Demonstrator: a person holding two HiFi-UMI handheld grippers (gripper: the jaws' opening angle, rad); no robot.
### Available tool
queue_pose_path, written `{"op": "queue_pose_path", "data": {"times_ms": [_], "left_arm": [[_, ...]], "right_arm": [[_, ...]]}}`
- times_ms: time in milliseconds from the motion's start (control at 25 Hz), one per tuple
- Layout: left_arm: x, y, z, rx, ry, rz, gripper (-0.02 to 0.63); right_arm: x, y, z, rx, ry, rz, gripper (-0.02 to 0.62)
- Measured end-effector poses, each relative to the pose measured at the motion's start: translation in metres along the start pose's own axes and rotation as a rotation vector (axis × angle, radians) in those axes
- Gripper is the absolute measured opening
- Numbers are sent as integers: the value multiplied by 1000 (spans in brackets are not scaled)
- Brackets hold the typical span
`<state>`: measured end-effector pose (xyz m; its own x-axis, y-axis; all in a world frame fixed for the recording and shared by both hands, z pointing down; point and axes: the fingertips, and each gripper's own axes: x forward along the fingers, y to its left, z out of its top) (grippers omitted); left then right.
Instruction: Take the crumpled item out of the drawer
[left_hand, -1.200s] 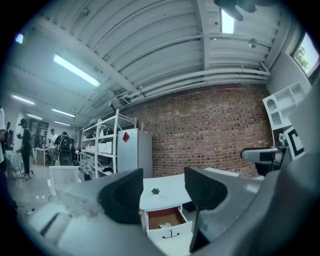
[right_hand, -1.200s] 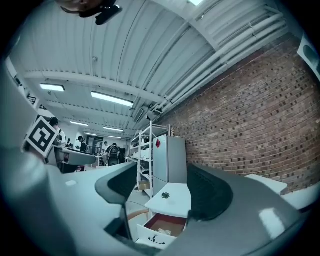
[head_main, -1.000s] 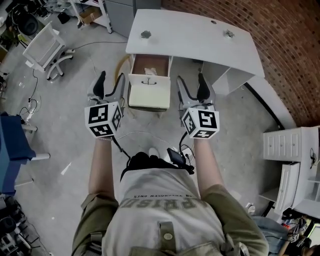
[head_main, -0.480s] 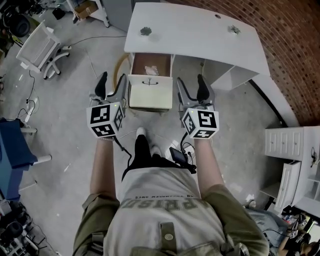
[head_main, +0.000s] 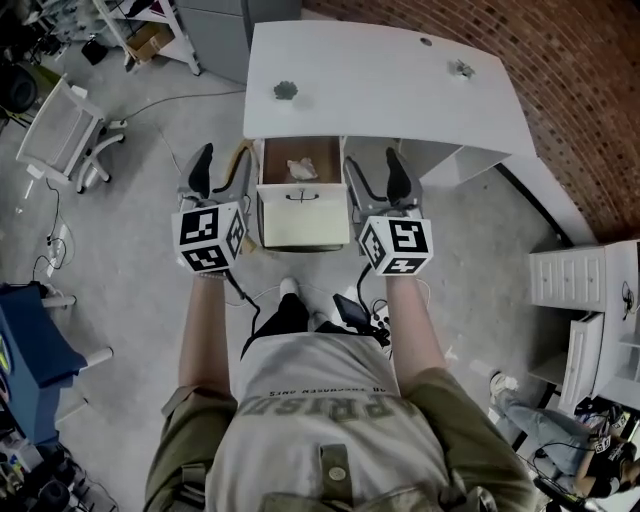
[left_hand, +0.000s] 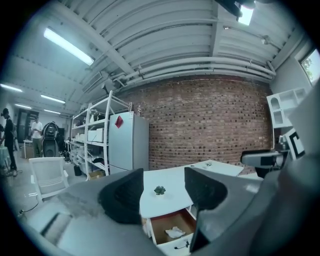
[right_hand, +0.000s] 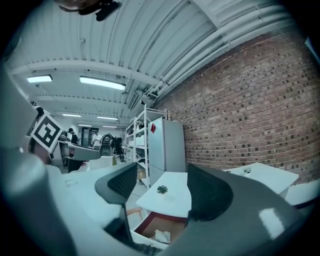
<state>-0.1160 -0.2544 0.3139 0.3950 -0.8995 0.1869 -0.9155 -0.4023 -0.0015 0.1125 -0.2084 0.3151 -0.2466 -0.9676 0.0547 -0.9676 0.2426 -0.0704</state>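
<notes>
Above the crumpled item (head_main: 301, 168), only gripper views show ceiling lights (left_hand: 67, 46).

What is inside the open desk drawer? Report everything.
The open white drawer with a brown floor holds one crumpled white paper-like item, lying loose toward its back. Nothing else shows. Any part of the drawer under the white desk top is covered.

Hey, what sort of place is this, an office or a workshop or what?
Most likely a lab or workshop in an industrial building: a bare brick wall, metal storage shelves, and a white desk standing on a concrete floor.
</notes>
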Motion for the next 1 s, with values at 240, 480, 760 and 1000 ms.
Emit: {"op": "queue_pose_path", "data": {"times_ms": [240,480,760,1000], "left_arm": [[37,26,8,4,-6,-46,268],[58,44,-5,-3,19,-69,268],[76,45,-35,-28,84,-83,268],[90,37,-66,-43,145,-81,268]], "right_arm": [[40,2,2,26,-6,-35,305],[68,7,-3,19,-4,-50,305],[86,5,-40,29,85,-43,305],[104,0,-77,13,172,17,305]]}}
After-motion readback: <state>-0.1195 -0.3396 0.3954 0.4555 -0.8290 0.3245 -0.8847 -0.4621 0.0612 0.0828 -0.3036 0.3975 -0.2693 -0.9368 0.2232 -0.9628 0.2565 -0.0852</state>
